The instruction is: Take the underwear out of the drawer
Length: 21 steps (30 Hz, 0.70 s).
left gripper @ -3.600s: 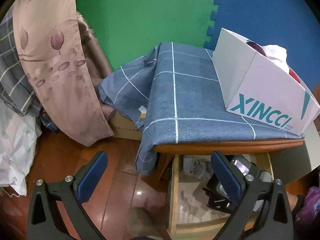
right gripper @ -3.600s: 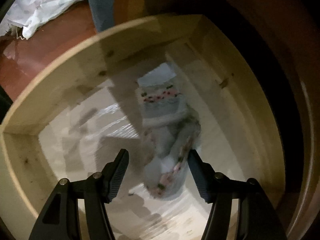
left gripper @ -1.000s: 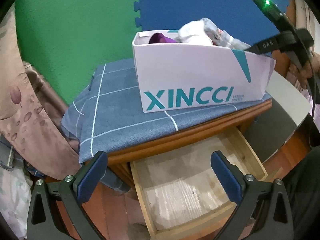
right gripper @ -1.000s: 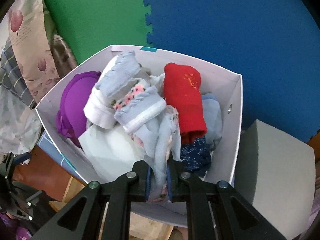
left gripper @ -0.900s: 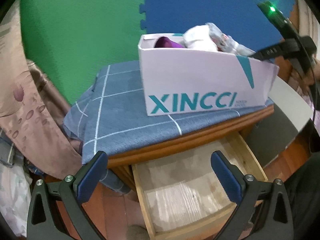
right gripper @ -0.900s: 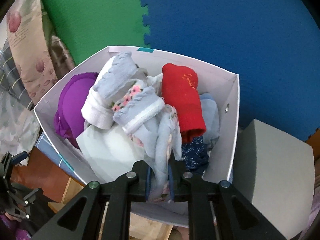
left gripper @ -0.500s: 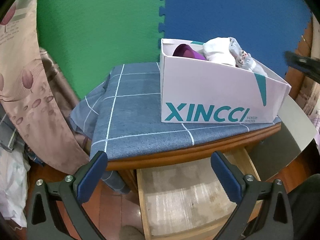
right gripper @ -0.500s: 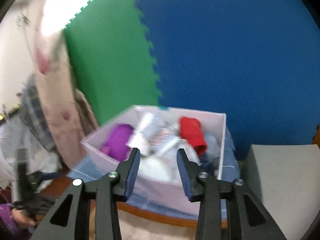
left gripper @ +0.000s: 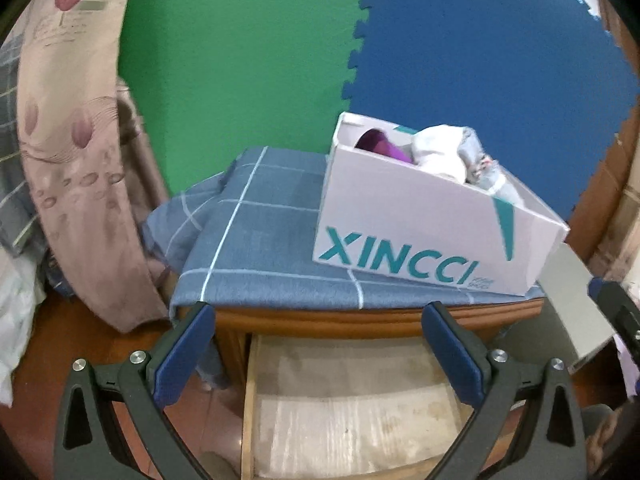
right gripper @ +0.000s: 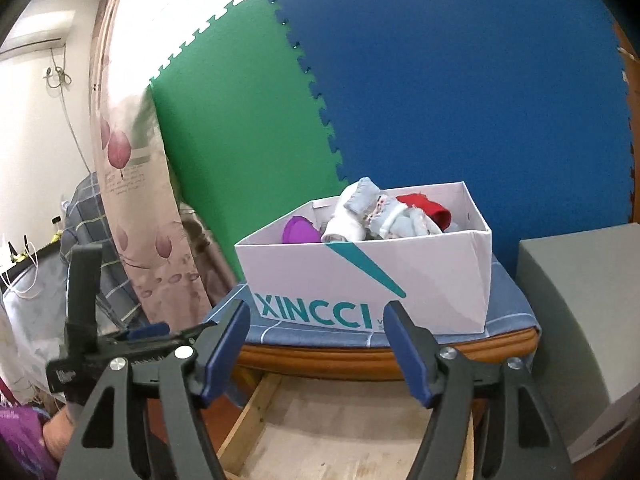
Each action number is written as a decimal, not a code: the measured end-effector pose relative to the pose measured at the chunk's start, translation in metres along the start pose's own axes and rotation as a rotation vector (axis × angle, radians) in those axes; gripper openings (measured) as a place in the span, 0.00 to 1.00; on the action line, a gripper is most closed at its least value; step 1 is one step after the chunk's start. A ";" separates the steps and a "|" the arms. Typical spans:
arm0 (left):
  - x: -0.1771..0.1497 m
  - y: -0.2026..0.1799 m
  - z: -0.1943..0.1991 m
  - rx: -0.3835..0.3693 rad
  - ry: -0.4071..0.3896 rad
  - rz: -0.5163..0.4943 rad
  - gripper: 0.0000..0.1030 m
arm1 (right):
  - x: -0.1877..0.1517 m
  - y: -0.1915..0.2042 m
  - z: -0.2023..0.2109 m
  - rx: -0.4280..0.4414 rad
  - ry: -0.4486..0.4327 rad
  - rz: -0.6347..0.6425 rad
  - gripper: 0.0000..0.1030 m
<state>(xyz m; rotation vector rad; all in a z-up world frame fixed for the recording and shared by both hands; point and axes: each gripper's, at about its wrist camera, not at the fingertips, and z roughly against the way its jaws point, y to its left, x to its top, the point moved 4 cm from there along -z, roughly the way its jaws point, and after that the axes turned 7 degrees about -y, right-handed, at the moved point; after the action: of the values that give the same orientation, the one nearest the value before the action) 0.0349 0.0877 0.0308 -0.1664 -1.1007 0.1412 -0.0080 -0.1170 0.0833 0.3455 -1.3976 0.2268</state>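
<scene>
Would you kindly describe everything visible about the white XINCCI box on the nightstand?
The white box looks like lidless cardboard, with teal "XINCCI" lettering and a teal wedge on its long side. It sits upright on the blue checked cloth covering the wooden nightstand, toward the side by the grey block, in front of the blue foam wall. Folded garments fill it: purple, white, pale floral and red pieces rise above the rim. Neither tool touches it.

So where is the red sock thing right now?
The red garment is inside the white XINCCI box on the blue checked cloth, toward the box's right in the right wrist view, beside the pale blue underwear.
</scene>
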 end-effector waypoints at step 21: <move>-0.011 -0.027 0.002 0.051 -0.003 -0.170 0.99 | -0.003 0.009 -0.002 -0.043 -0.005 0.058 0.69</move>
<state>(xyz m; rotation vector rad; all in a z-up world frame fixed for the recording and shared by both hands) 0.0294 0.0589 0.0274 -0.0262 -1.1085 0.0176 -0.0099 -0.1076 0.0813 0.2704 -1.4162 0.2428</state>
